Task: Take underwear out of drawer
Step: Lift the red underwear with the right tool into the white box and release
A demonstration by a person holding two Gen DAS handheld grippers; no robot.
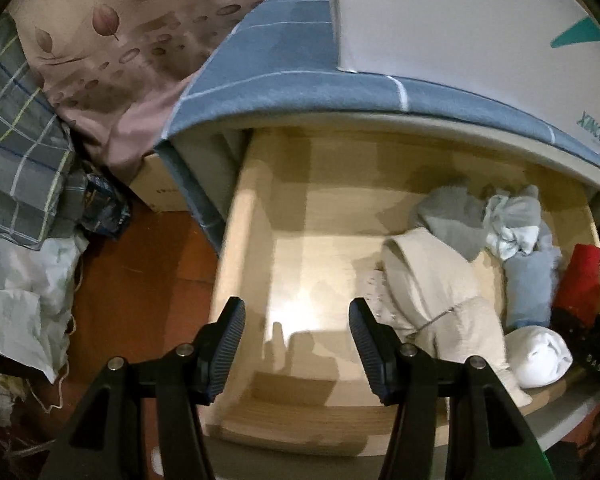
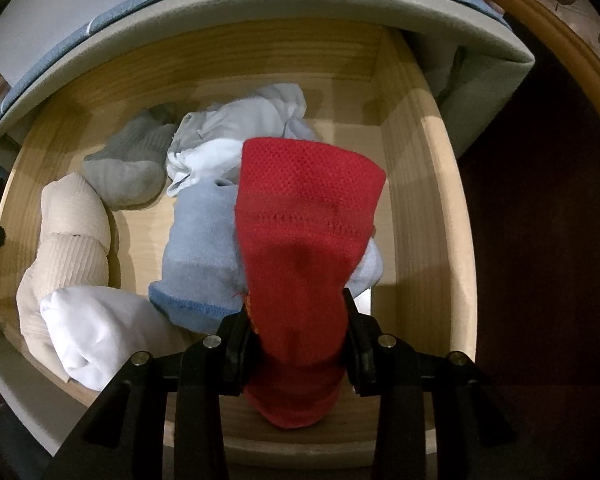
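Observation:
A pale wooden drawer [image 1: 236, 220] stands pulled out. My left gripper [image 1: 297, 306] hangs open over its bare left half, nothing between the fingers. Bunched along the drawer's right side are a cream ribbed garment [image 1: 432, 280], a grey piece [image 1: 452, 212], a light blue piece [image 1: 528, 284], a white roll [image 1: 540, 354] and a red piece [image 1: 580, 280]. In the right wrist view my right gripper [image 2: 296, 308] is shut on the red knit underwear [image 2: 308, 216], which hangs over the drawer [image 2: 416, 200] above the light blue piece [image 2: 196, 248], white roll [image 2: 96, 332] and cream garment [image 2: 72, 232].
A blue checked cloth [image 1: 268, 60] covers the cabinet top, with a white box [image 1: 460, 20] on it. Left of the drawer are a cardboard box [image 1: 160, 184], floral bedding [image 1: 112, 40], a plaid cloth [image 1: 16, 140] and white bags [image 1: 24, 304] on the red-brown floor [image 1: 148, 272].

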